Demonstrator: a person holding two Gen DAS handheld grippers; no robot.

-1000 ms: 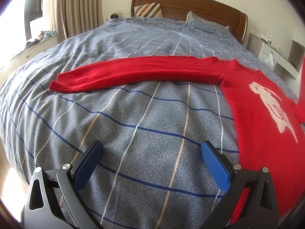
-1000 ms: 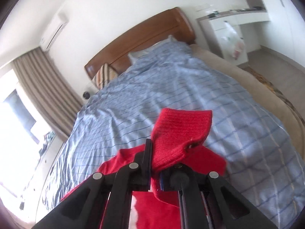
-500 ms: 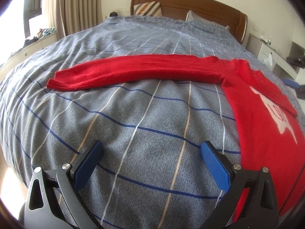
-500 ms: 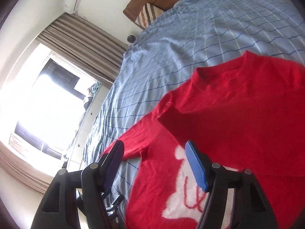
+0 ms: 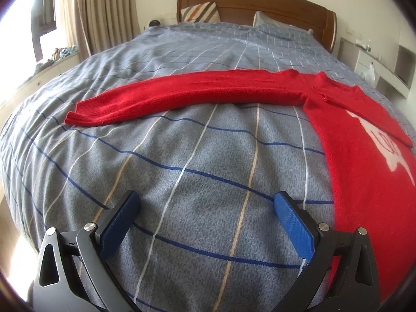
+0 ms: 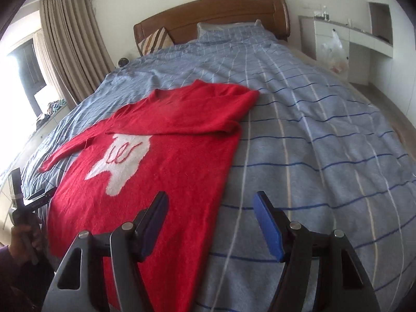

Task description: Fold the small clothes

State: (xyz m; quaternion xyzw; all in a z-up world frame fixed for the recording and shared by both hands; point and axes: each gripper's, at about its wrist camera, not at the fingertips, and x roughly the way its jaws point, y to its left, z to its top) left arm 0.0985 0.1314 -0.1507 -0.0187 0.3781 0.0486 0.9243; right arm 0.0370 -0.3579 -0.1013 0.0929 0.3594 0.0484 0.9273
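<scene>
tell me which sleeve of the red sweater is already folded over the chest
The sleeve on the right gripper's side: it lies across the red sweater just below the collar. The other sleeve lies stretched straight out on the checked bedspread.

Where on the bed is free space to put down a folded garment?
Free: the checked bedspread right of the red sweater, and the patch below its outstretched sleeve. Crowded: the sweater's body, where the other sleeve lies folded across the chest.

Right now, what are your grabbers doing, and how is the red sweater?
Both grippers open, empty: left gripper, right gripper. Sweater flat on bed, one sleeve folded across, other sleeve outstretched. Nothing blocking.
</scene>
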